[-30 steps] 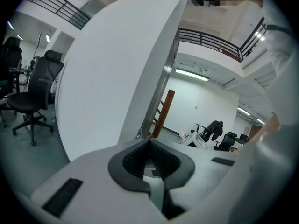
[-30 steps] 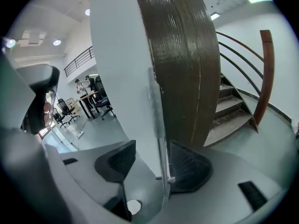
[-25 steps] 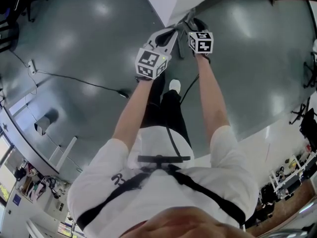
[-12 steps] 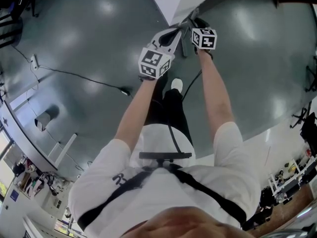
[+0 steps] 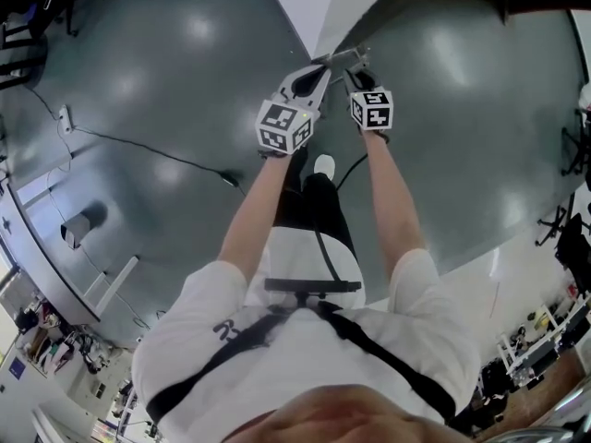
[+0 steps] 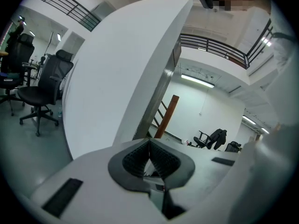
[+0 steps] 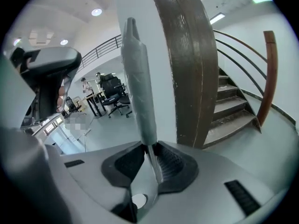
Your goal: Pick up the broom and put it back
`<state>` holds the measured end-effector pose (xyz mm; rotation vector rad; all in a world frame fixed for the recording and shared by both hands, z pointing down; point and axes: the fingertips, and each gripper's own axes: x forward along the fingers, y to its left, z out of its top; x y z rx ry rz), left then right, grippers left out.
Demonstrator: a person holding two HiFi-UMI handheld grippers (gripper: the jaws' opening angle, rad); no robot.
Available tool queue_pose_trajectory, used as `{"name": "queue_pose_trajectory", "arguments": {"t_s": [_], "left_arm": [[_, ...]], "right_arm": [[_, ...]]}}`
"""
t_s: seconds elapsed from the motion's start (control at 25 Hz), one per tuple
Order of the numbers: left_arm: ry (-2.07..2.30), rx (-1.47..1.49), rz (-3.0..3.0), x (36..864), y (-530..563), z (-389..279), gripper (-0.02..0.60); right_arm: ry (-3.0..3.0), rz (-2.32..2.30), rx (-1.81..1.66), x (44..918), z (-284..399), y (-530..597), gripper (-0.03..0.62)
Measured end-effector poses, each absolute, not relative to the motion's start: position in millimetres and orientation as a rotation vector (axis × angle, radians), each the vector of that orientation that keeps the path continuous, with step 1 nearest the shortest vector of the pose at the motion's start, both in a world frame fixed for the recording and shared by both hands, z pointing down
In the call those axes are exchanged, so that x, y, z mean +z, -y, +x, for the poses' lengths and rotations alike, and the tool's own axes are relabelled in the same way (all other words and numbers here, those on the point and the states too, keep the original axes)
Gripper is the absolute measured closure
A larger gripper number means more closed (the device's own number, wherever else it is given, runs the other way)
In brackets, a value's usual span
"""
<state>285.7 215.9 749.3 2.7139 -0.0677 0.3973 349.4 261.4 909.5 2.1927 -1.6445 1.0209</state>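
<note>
The broom's grey handle (image 7: 138,83) stands upright in the right gripper view, rising from between the jaws to the top of the picture. My right gripper (image 7: 150,155) has just been closing, and its pads now press on the thin shaft below the grey sleeve. In the head view the right gripper (image 5: 355,65) reaches out to the corner of the white wall. My left gripper (image 5: 321,70) hovers just left of it. In its own view the left gripper (image 6: 149,146) is shut with nothing between its pads. The broom's head is hidden.
A dark wooden stair wall (image 7: 189,64) and steps (image 7: 233,111) rise just behind the handle. The white wall (image 6: 117,78) fills the left gripper view, with office chairs (image 6: 39,92) to its left. A black cable (image 5: 138,146) runs across the grey floor.
The right gripper has drawn back from the wall corner towards the body. The left gripper has shifted only a little.
</note>
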Motion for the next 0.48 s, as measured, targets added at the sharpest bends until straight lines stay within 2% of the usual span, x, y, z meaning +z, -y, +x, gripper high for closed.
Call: {"name": "queue_pose_trajectory", "arguments": {"t_s": [0.48], "left_arm": [[0.125,0.299,2.741,661.9,-233.1,247.2,0.568]], "right_arm": [[1.555,2.487,0.778,751.4,325.7,-320.5,0.5]]}}
